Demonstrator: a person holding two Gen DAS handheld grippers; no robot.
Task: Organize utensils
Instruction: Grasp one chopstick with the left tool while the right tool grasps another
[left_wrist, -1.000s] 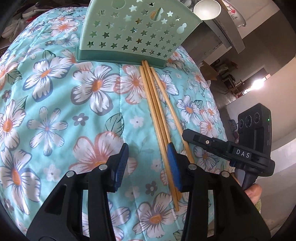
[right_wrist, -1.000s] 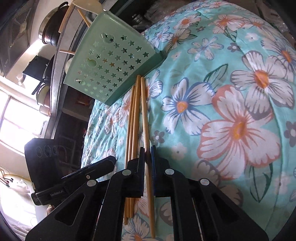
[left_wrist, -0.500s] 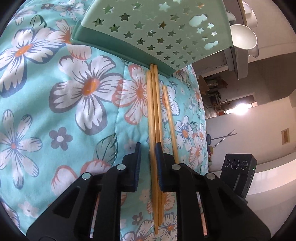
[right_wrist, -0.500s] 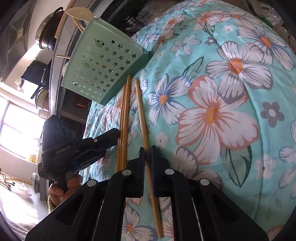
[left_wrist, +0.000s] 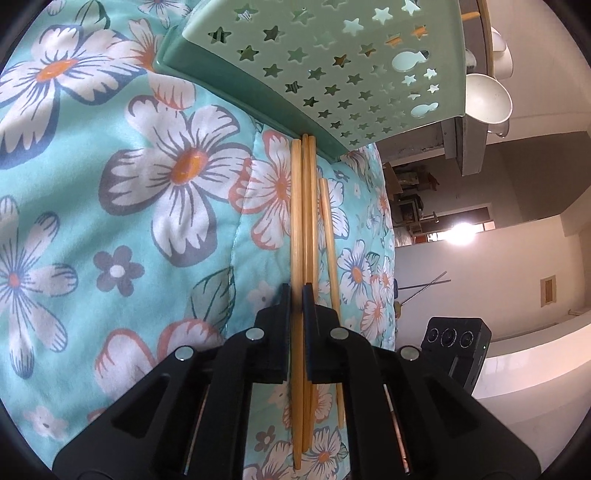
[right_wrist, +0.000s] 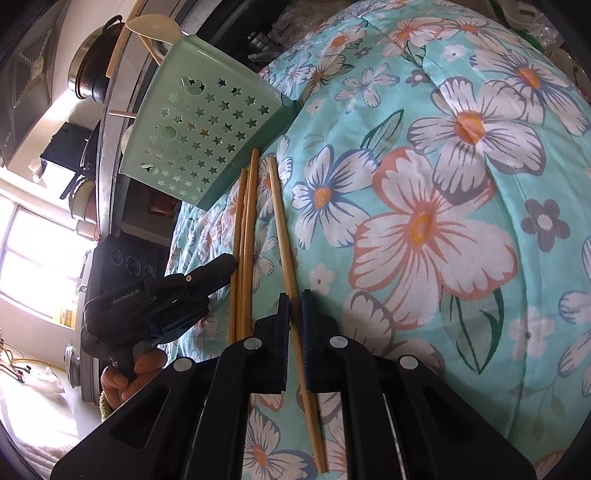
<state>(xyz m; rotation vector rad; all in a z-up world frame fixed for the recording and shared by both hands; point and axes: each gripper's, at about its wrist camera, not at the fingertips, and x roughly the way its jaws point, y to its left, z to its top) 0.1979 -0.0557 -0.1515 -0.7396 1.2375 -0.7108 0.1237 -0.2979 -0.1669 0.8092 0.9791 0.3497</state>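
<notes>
On a quilted, puffy floral cloth (left_wrist: 122, 221) — teal ground, white and coral blossoms — lie four slim, round bamboo chopsticks, long axes running away from both cameras toward the mint-green plastic holder (left_wrist: 354, 70). Smooth, matte, punched with star and fish-shaped holes; lying tipped on its side, its darker green base rim meeting the far tips of the bundle (left_wrist: 308, 221). Left gripper (left_wrist: 296, 295): black jaws nearly closed, pinching the leftmost stick of that bundle. Right gripper (right_wrist: 292, 299): jaws likewise pressed close onto the single chopstick (right_wrist: 282, 236), set slightly apart to the right and angled a little off the others. Printed in the right wrist view on the other tool's black body — "GenRobot.AI".
</notes>
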